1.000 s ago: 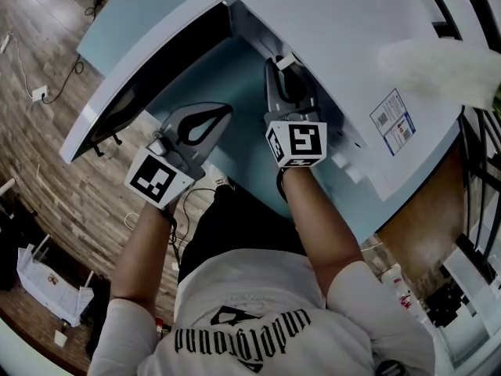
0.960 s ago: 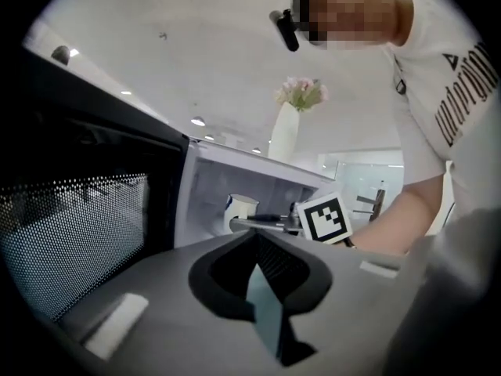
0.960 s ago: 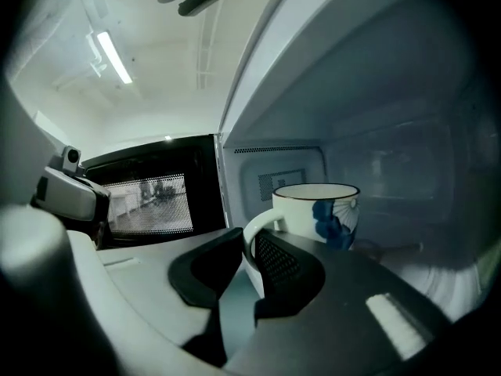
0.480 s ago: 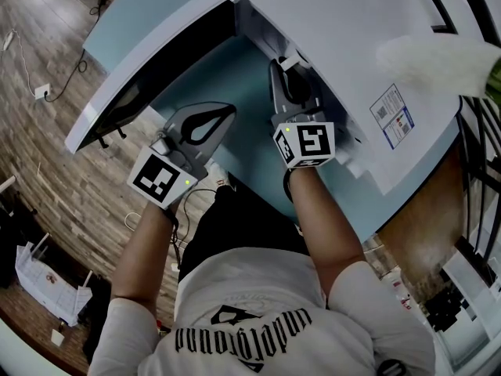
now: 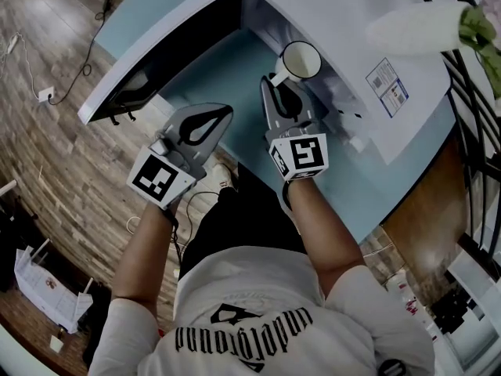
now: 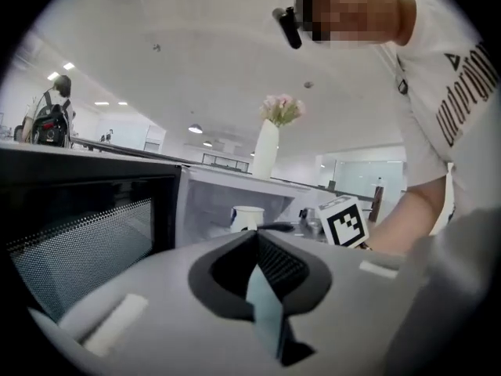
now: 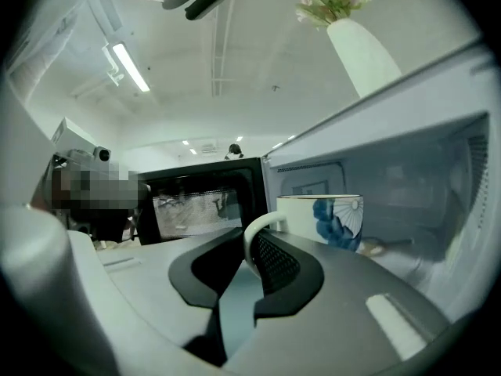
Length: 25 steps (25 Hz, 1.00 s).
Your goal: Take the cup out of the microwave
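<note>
At microwave (image 5: 337, 14) mouth, cup (image 5: 301, 59) straight ahead of right gripper (image 5: 275, 84), jaws just closed onto handle (image 7: 262, 219), handle pointing outward; left gripper (image 5: 225, 112) jaws together, empty, farther from microwave

We find one printed sticker (image 5: 387, 84) on the microwave's (image 5: 329, 22) top, toward its right edge. It is blue and white with small square codes, its print too small for us to read. In front of the microwave, the person's shirt (image 5: 258, 288) carries a line of black gothic lettering (image 5: 243, 331) — upside down to us, and we cannot spell it out. One cube (image 5: 159, 178) and another (image 5: 299, 155) before the microwave's opening bear black-and-white square patterns, not words.
</note>
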Tool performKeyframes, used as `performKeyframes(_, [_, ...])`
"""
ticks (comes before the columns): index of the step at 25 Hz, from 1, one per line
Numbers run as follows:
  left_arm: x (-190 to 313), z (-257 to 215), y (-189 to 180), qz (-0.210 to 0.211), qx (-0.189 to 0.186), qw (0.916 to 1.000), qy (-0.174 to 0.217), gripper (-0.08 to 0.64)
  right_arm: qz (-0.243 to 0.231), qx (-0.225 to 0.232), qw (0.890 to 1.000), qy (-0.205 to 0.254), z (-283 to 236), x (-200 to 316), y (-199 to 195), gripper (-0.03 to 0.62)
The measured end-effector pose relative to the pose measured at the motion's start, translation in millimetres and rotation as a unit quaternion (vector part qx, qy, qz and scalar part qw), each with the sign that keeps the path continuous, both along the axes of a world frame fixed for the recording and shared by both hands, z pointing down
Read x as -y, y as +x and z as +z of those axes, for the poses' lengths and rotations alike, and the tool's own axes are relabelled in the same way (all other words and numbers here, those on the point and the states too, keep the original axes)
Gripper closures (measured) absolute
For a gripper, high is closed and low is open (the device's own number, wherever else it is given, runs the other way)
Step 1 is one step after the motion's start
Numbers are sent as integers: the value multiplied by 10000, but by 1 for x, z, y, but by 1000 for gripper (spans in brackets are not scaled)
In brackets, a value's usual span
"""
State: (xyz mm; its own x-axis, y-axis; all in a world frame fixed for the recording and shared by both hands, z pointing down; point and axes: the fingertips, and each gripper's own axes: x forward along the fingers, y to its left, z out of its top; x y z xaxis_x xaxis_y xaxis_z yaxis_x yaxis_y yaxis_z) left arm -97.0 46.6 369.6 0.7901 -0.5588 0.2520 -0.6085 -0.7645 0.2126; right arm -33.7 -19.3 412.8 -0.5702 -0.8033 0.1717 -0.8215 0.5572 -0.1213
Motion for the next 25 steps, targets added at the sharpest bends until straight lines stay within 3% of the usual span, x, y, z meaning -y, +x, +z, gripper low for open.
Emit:
performKeyframes(8, [-44, -35, -26, -71, 8, 9993, 365, 509, -257, -42, 9992, 315, -43, -60, -30, 543])
performKeyframes(20, [-126, -129, -45, 108, -26, 9936, 1122, 509, -685, -179, 9912, 1116, -164, -162, -54, 542])
performKeyframes(25, [-158, -184, -64, -173, -770, 9877, 1353, 509, -852, -30, 9880, 1290, -212, -196, -53, 541])
